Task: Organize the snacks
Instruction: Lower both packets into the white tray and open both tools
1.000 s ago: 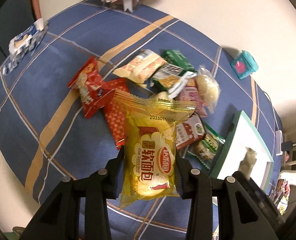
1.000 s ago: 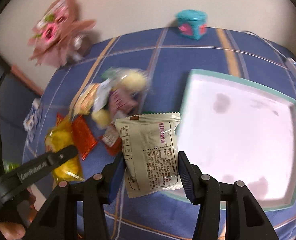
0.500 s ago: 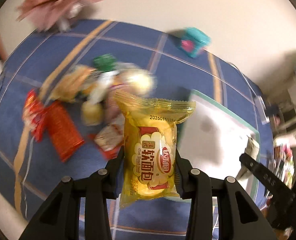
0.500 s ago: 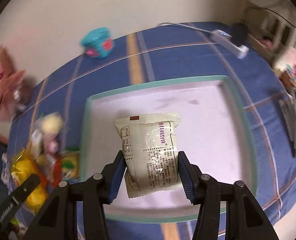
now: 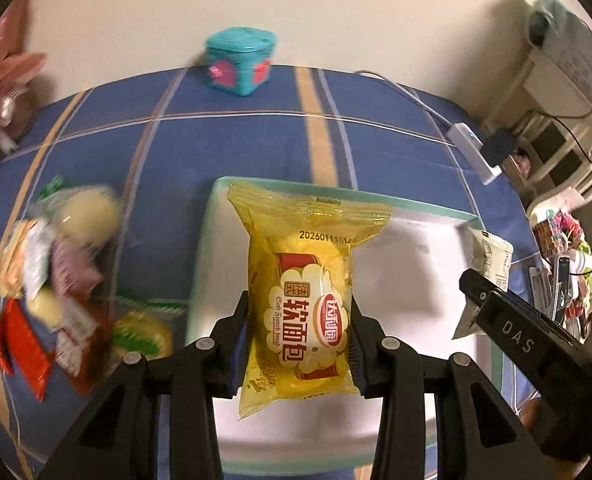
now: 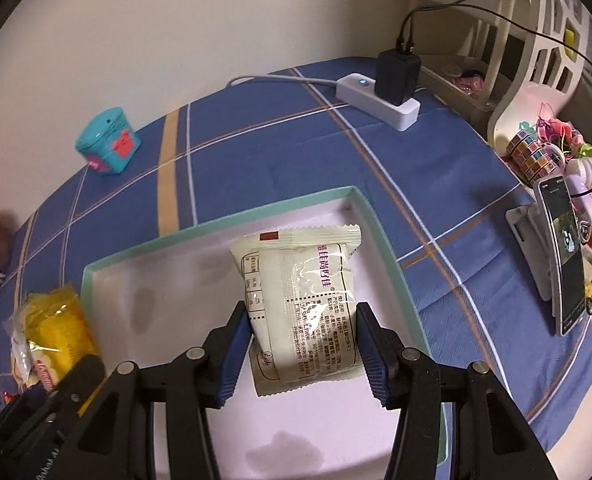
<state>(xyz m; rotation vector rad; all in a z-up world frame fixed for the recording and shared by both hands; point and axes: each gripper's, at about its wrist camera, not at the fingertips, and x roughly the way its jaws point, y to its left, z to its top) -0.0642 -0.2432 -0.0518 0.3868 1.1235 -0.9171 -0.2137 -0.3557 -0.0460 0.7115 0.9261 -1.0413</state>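
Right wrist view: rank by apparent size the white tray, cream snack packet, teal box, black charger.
1. Shallow white tray with mint-green rim
2. Cream plastic snack packet, though nearness to the camera inflates it
3. Small teal box with pink shapes and black plug-in charger: too alike to rank

Home: tablecloth (image 6: pixel 255 152), power strip (image 6: pixel 376 100)

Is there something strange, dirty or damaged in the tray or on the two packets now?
The white floor of the tray carries several dark smudges, like stains or damp marks. The yellow bread packet and the cream packet look whole, each clamped upright over the tray.
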